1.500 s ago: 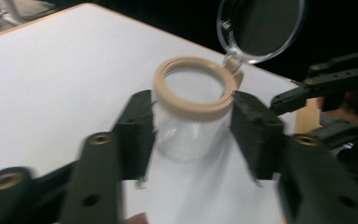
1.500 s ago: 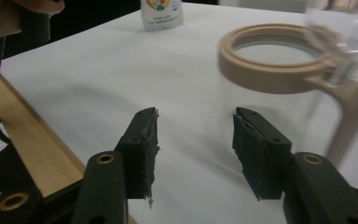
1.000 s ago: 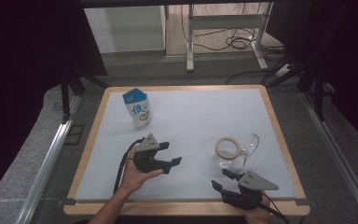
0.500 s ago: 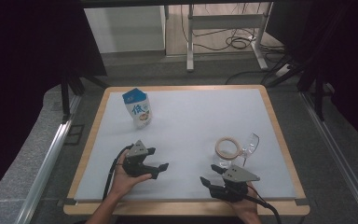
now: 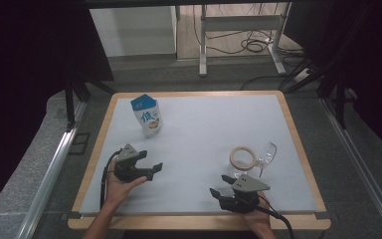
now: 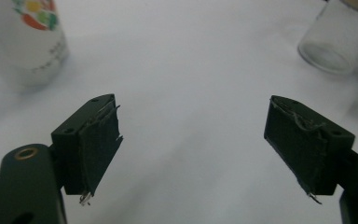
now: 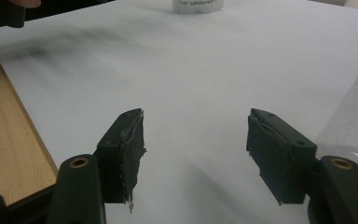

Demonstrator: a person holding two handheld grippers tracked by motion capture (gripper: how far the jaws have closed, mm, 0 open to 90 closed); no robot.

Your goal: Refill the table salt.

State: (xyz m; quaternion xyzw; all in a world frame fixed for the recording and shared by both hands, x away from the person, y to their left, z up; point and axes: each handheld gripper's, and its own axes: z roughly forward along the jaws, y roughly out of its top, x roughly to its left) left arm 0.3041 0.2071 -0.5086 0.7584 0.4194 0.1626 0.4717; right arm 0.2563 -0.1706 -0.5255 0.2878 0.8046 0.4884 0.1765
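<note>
A blue-and-white milk carton [image 5: 147, 115] stands upright at the back left of the white board [image 5: 204, 124]. On the right, a clear wine glass [image 5: 265, 154] lies on its side beside a tan tape ring [image 5: 242, 157]. My left gripper [image 5: 154, 171] hovers at the front left, a hand around its body. It is open with nothing between its pads [image 6: 98, 149], and looks at the carton [image 6: 28, 37] and the glass [image 6: 338, 44]. My right gripper [image 5: 220, 185] is near the front edge, just in front of the ring. Its jaws stand open on bare board [image 7: 196, 154], with the glass [image 7: 354, 116] at their right.
A wooden frame [image 5: 179, 221] borders the board and shows to the left of the right gripper's jaws [image 7: 9, 140]. Metal rails [image 5: 49, 174] run along both sides of the table. A desk frame and cables [image 5: 248, 45] stand on the floor beyond.
Both hands have drifted left. The left gripper has drawn back from the board's middle toward the front left, and the right gripper has slid left along the front edge. Carton, ring and glass have not moved.
</note>
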